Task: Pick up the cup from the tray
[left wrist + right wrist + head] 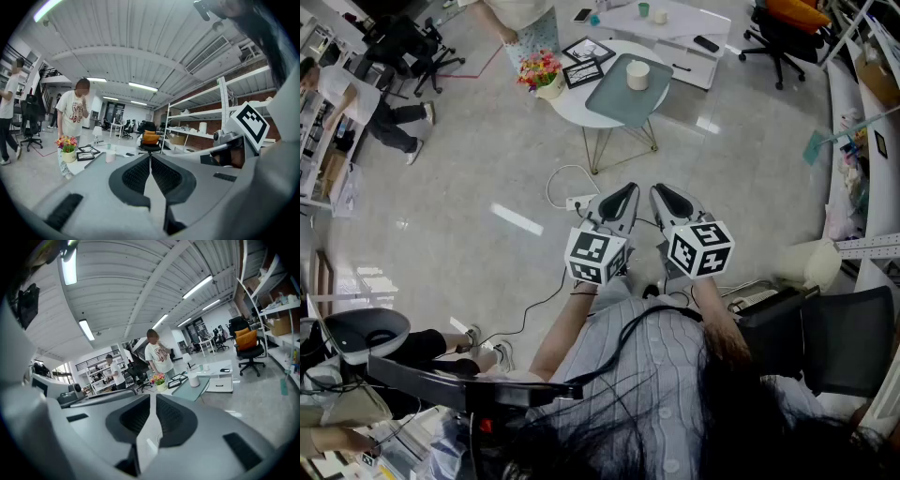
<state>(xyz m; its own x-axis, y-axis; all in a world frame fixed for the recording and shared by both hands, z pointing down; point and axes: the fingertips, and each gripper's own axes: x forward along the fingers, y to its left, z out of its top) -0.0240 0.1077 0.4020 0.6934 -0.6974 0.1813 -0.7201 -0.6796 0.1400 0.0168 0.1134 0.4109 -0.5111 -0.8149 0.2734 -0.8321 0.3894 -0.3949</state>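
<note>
A white cup (637,75) stands upright on a grey-green tray (614,98) that lies on a small round white table far ahead of me. Both grippers are held close to my body, well short of the table, and point toward it. My left gripper (628,190) is shut with nothing between its jaws. My right gripper (660,190) is shut and empty too. The left gripper view has the cup (110,156) small and distant, left of the closed jaw tips (150,154). In the right gripper view the cup (192,379) and tray (197,391) sit right of the closed tips (153,395).
The table also holds a pot of flowers (542,73) and picture frames (587,62). A person (157,355) stands beside it. A power strip with cables (579,201) lies on the floor between me and the table. A low white desk (675,28) and office chairs stand behind.
</note>
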